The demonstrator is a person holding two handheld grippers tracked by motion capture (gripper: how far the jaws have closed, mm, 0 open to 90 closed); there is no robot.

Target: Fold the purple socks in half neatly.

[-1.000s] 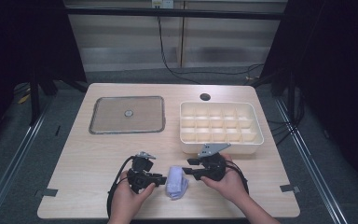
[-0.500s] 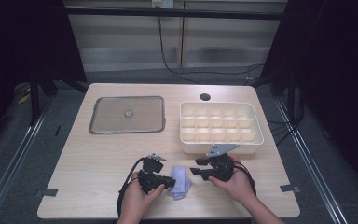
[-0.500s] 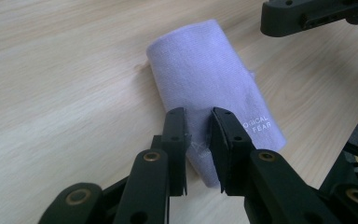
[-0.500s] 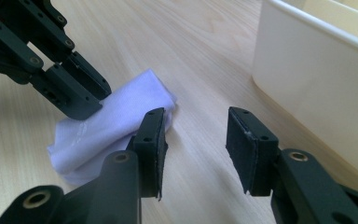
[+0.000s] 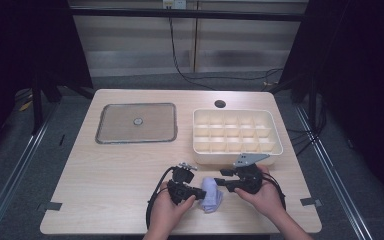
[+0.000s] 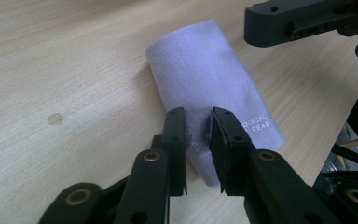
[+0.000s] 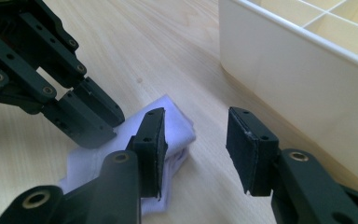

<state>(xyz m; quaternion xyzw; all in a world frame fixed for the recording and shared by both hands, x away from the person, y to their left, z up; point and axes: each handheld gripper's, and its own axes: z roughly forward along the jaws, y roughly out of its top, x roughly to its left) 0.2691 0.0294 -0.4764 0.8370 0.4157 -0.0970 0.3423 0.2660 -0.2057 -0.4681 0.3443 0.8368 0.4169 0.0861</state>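
With the left claw [image 6: 198, 116] clamped on the cloth [image 6: 209, 79], bring the gaping right claw [image 7: 193, 140] onto its free edge.

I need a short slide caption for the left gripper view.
Left gripper pinching a fold of the pale purple cloth on the wooden table.

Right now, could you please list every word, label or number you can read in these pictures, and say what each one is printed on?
"OGICAL" on the folded lilac cloth, small white print near its edge; the start of the word is hidden behind the left hand-held gripper.
"FEAR" on the same cloth, on the line just below.
In the high view the cloth's print is too small to read.
No readable text on the lid, the compartment box or the table.
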